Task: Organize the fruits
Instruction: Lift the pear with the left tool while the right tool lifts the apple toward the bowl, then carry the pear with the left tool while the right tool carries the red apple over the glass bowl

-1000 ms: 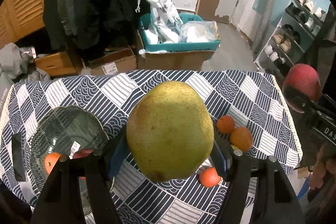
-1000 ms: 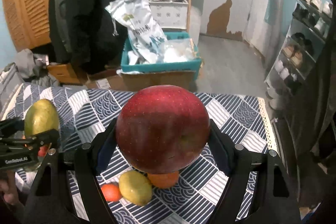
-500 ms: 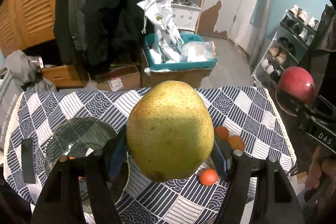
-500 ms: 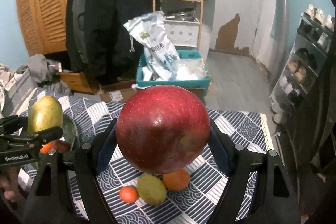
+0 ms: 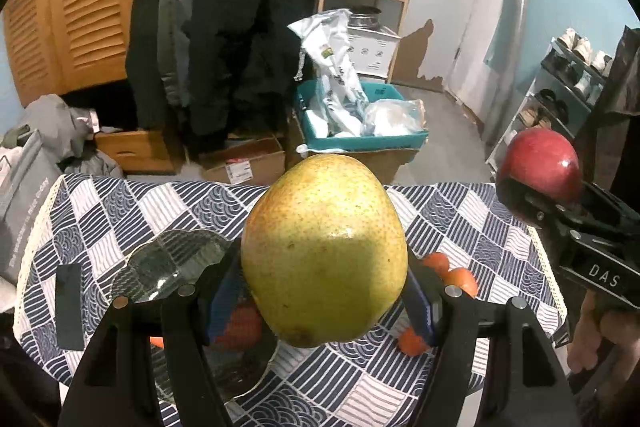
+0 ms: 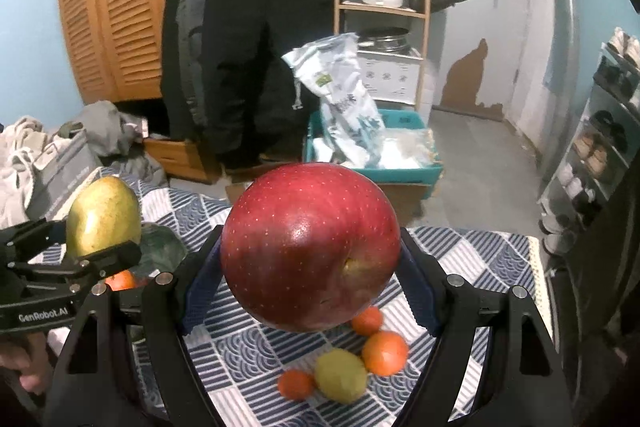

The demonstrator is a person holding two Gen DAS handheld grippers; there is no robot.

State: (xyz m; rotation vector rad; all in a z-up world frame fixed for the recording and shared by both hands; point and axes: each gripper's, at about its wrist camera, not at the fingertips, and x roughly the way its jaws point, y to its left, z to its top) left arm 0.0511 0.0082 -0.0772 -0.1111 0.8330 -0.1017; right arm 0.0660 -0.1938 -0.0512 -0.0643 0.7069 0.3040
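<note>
Fruits: a large yellow-green speckled pear [image 5: 324,251] is clamped between the blue pads of the left tool [image 5: 324,303], held in the air above the desk [image 5: 472,211] covered with a navy-and-white patterned cloth. A large glossy red apple [image 6: 310,247] is clamped the same way in the right tool [image 6: 310,287], also clear of the desk. Below the left tool stands a clear ribbed glass bowl [image 5: 168,259] with reddish-orange fruit inside, mostly hidden by the tool. On the cloth under the apple lie 3 small orange citrus fruits [image 6: 385,352] and 1 small yellow-green lemon-shaped fruit [image 6: 340,375], close together; the lemon-shaped fruit touches 2 of the oranges. A flat black rectangular object [image 5: 70,307] lies near the desk's left edge. In the right wrist view the pear appears at left, above the bowl's rim. A hand [image 5: 600,339] grips the right tool's handle.
</note>
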